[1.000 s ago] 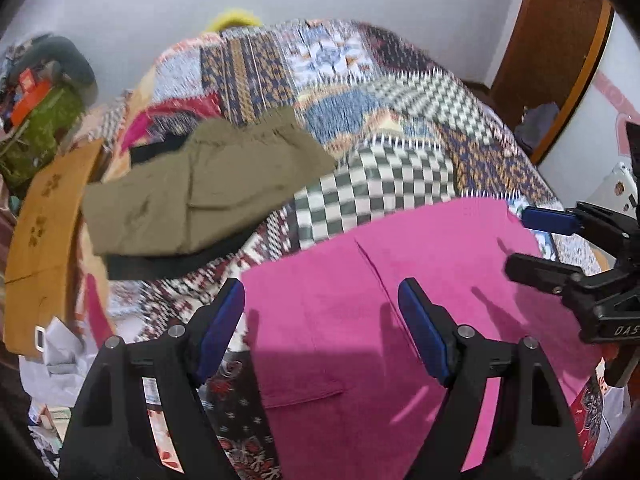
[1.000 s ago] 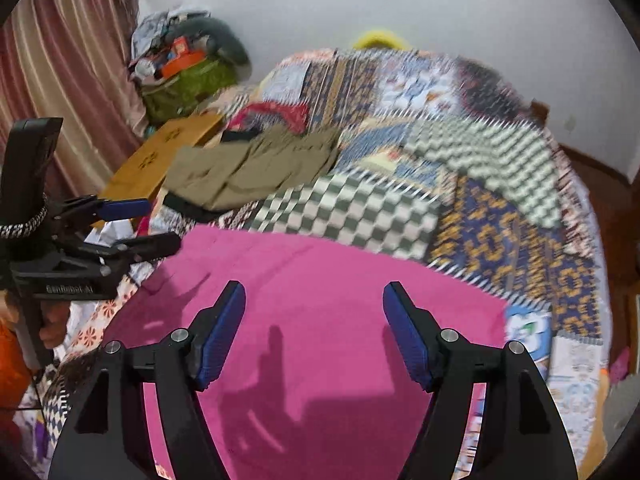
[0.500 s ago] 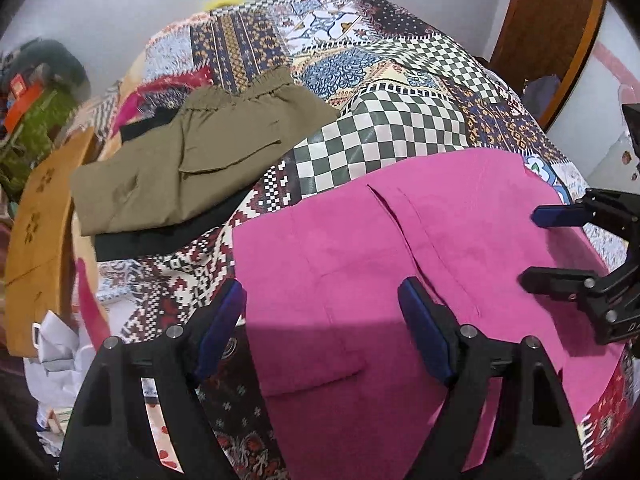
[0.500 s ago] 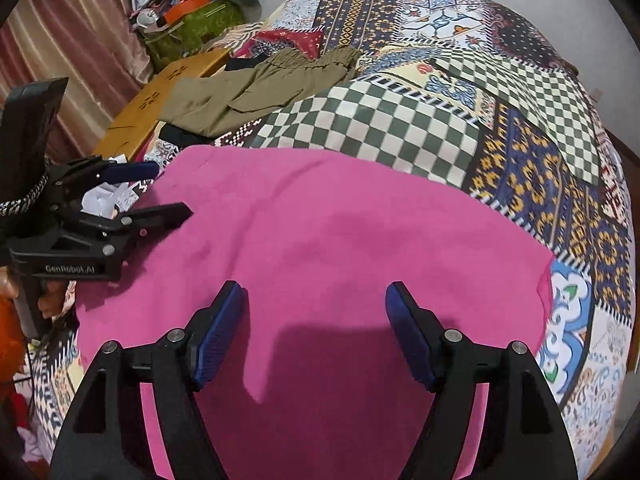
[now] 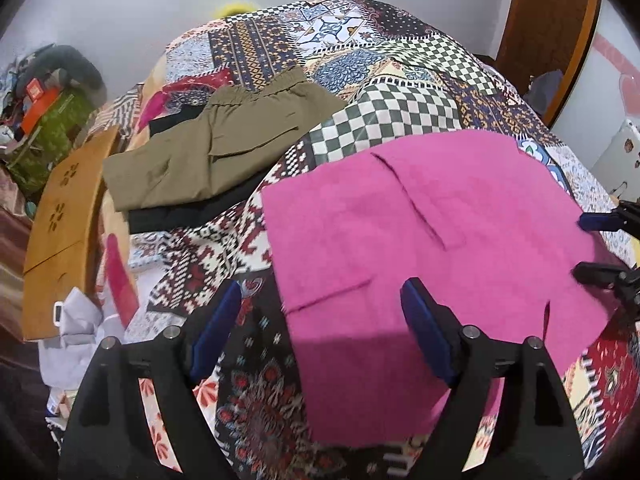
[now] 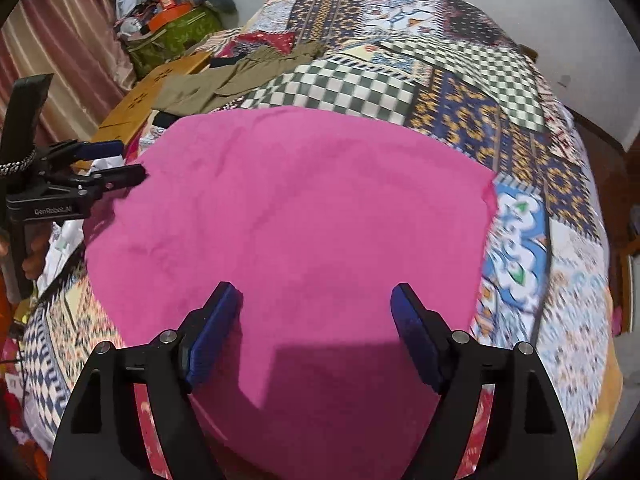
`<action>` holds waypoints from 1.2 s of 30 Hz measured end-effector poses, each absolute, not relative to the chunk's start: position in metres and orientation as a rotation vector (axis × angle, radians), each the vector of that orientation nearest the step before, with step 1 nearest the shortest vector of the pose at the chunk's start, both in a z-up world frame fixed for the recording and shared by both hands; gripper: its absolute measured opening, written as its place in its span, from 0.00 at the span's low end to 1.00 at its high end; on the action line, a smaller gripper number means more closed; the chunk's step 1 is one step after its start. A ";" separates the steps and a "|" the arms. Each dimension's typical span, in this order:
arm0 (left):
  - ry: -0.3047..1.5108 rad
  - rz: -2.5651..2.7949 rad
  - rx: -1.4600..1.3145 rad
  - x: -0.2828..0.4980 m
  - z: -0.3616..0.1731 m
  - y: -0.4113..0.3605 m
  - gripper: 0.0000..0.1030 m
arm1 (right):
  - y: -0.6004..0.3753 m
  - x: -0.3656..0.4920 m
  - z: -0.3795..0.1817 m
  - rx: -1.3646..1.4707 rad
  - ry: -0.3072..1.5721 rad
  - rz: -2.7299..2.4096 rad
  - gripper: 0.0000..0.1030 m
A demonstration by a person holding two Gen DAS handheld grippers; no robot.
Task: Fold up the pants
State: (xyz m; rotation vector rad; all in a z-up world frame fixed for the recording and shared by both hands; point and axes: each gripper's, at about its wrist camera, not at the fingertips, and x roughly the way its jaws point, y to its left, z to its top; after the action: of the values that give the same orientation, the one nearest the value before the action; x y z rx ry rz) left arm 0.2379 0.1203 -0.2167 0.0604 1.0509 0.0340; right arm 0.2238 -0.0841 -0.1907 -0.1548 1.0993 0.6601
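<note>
Pink pants (image 5: 420,240) flat on patchwork quilt (image 5: 400,92); near edge hidden behind left gripper (image 5: 320,304) and right gripper (image 6: 316,300), jaws opening, gripping nothing.

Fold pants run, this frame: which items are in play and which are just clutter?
In play:
- pink pants, spread flat on the quilt
- left gripper, jaws opening, nothing gripped
- right gripper, jaws opening, nothing gripped

Clutter:
- olive pants, lying on a black garment
- wooden board
- green bag
</note>
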 end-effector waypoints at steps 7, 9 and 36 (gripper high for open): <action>1.041 0.061 -0.015 0.210 -0.220 0.132 0.84 | -0.100 0.203 -0.187 -0.163 1.079 0.615 0.74; 1.034 0.064 -0.033 0.204 -0.219 0.134 0.84 | -0.103 0.199 -0.187 -0.160 1.077 0.605 0.74; 1.134 -0.059 -0.525 0.166 -0.217 0.133 0.84 | -0.035 0.188 -0.185 -0.205 1.053 0.729 0.80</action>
State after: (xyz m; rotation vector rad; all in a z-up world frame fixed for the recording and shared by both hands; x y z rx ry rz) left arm 0.1663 0.1333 -0.2166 -0.5246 1.1345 -0.0593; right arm 0.1875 -0.0353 -0.1854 -0.2050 1.0528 0.7286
